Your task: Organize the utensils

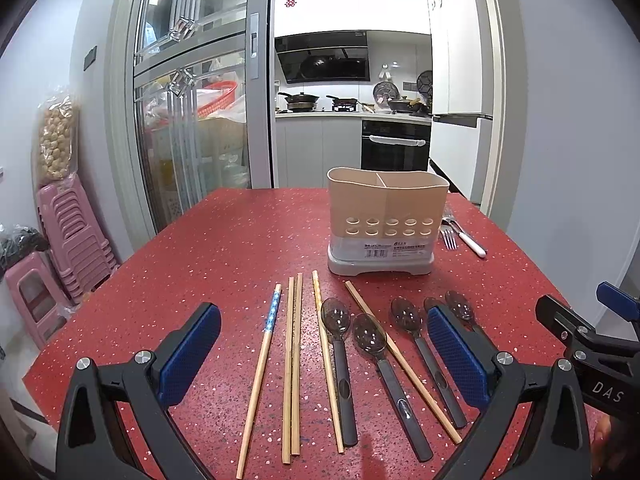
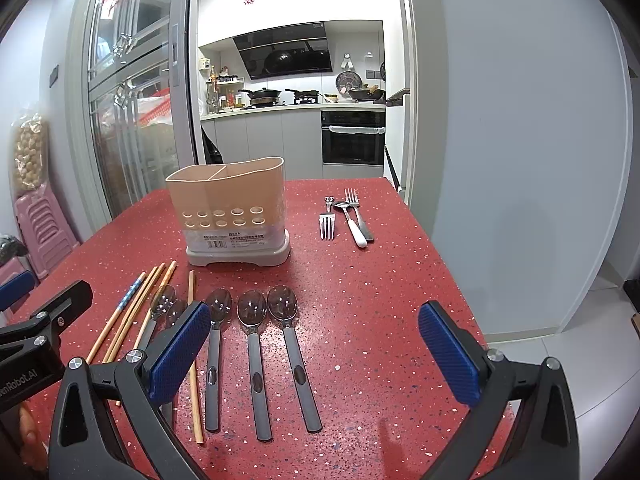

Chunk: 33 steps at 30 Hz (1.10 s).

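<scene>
On speckled red table (image 2: 400, 280), beige slotted caddy (image 2: 228, 208), perhaps 5 smoky plastic spoons (image 2: 252, 312).

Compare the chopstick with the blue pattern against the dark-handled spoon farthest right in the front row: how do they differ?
The patterned chopstick is a thin, light wooden stick with a blue-and-white band near its far end; the rightmost spoon has a translucent smoky bowl and a broad dark handle with an oval slot. The chopstick lies at the left end of the row, between the left tongs' fingers in the left wrist view; the spoon lies at the right end. Both lie flat on the red table, untouched.
</scene>
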Tool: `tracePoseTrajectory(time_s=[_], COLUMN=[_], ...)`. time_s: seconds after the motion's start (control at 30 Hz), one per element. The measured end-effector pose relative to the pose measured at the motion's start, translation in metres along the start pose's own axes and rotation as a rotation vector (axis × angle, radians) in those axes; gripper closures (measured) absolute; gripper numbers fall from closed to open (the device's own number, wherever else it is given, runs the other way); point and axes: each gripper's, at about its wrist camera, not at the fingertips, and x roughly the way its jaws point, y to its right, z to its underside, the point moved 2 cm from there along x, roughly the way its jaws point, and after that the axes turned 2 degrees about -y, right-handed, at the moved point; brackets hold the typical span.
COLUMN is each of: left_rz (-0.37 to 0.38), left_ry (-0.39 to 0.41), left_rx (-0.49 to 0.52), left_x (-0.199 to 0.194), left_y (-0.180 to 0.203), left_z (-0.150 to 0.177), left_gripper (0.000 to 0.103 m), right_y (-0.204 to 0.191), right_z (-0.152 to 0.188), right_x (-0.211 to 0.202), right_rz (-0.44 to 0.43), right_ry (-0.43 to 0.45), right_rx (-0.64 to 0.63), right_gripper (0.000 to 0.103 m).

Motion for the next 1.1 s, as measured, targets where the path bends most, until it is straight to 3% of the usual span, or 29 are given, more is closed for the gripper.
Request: tracePoseTrajectory(time_s=[1.1], left_rz=[0.005], left_ry=[-0.008], left_rx=[0.002], left_x=[-0.0001], left_y=[0.0004], left_z=[0.0011], left_gripper=[0.0], right_y=[-0.0005], right_z=[0.0002], right_x=[-0.0007], right_rz=[-0.001], right_ry=[-0.002], right_rx=[0.005], right_gripper=[0.0])
